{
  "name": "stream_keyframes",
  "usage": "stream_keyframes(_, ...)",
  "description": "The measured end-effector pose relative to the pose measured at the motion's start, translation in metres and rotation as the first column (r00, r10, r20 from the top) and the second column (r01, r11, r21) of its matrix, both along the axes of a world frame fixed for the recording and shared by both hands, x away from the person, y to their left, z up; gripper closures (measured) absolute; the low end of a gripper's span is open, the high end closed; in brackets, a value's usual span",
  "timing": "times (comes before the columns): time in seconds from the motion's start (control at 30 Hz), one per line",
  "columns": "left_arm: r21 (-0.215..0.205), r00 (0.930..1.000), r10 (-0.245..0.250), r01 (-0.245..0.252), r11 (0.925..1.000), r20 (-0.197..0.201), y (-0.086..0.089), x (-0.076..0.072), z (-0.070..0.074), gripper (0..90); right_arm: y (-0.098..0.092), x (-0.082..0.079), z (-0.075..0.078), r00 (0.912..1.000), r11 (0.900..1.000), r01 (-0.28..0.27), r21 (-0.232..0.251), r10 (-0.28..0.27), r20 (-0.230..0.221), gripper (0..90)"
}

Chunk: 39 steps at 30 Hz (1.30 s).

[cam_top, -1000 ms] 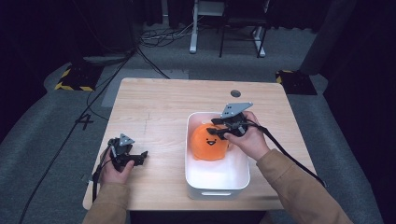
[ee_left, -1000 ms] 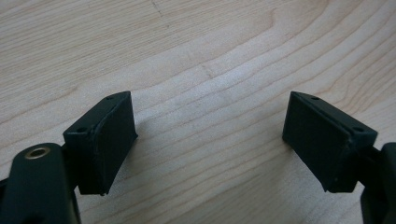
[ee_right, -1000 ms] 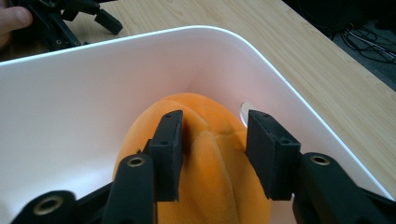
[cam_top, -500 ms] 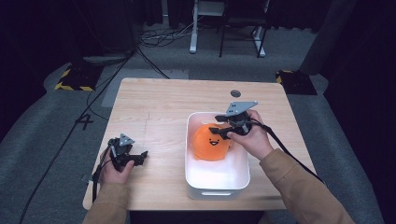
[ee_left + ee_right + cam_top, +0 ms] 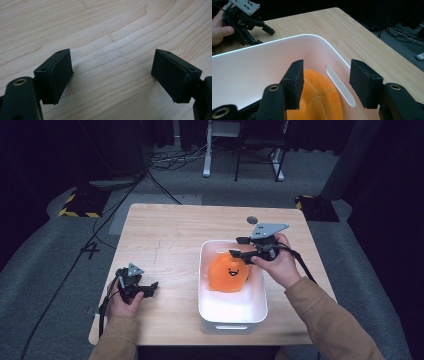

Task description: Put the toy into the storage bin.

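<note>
Sitting in the far half of the white bin (image 5: pixel 232 312): orange plush (image 5: pixel 227 272). Hovering at its two o'clock, right gripper (image 5: pixel 241 247), jaws just opening, empty; lifting straight clear advised. Resting at eight o'clock, left gripper (image 5: pixel 151 287), jaws spread, empty.

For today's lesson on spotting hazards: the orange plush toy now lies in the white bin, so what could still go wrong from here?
1. The right gripper, jaws just opened and apart, hangs close above the orange plush toy; lifting away, a jaw might snag it.
2. It could also knock the white bin's rim, shifting the bin.
</note>
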<state>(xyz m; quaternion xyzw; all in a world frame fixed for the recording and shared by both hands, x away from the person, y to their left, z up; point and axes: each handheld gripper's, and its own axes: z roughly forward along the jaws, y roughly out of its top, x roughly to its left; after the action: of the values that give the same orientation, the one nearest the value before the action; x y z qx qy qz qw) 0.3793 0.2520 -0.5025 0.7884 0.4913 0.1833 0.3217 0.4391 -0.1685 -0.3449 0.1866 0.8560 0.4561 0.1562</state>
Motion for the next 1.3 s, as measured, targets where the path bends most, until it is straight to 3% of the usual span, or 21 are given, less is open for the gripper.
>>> stream_keyframes(0.27,0.000,1.0000,0.000,0.000,1.0000,0.000,0.000,0.000,0.000,17.6,-0.019,-0.010,0.017,0.9977,0.999,0.049,-0.007,-0.049,0.046,43.7)
stream_keyframes(0.43,0.000,1.0000,0.000,0.000,1.0000,0.000,0.000,0.000,0.000,17.5,-0.034,-0.014,0.028,0.9936,0.994,0.105,-0.032,-0.103,0.046,40.1)
stream_keyframes(0.53,-0.002,1.0000,-0.001,0.001,1.0000,-0.001,0.000,0.000,0.000,17.6,-0.045,-0.016,0.031,0.9922,0.993,0.121,-0.001,-0.121,0.032,38.5)
stream_keyframes(0.67,-0.002,1.0000,-0.001,0.001,1.0000,-0.002,0.000,0.000,0.000,17.4,-0.061,-0.018,0.030,0.9858,0.986,0.167,-0.023,-0.167,0.021,36.0)
stream_keyframes(0.9,-0.001,1.0000,-0.002,0.002,1.0000,-0.002,-0.001,0.001,0.000,16.7,-0.088,-0.020,0.023,0.9794,0.979,0.202,-0.012,-0.202,0.006,33.1)
stream_keyframes(0.97,-0.001,1.0000,-0.003,0.003,1.0000,-0.002,-0.001,0.001,0.000,16.7,-0.094,-0.021,0.021,0.9754,0.975,0.220,-0.035,-0.220,0.007,31.0)
stream_keyframes(1.13,-0.001,1.0000,-0.003,0.003,1.0000,-0.002,-0.001,0.001,0.000,16.7,-0.109,-0.024,0.017,0.9692,0.969,0.243,-0.048,-0.245,-0.029,28.3)
stream_keyframes(1.23,-0.001,1.0000,-0.003,0.003,1.0000,-0.003,-0.001,0.001,0.000,16.7,-0.118,-0.024,0.013,0.9669,0.969,0.246,-0.025,-0.247,-0.064,27.6)
stream_keyframes(1.3,-0.001,1.0000,-0.003,0.003,1.0000,-0.002,-0.001,0.001,0.000,16.7,-0.122,-0.023,0.010,0.9623,0.964,0.259,-0.057,-0.263,-0.069,24.3)
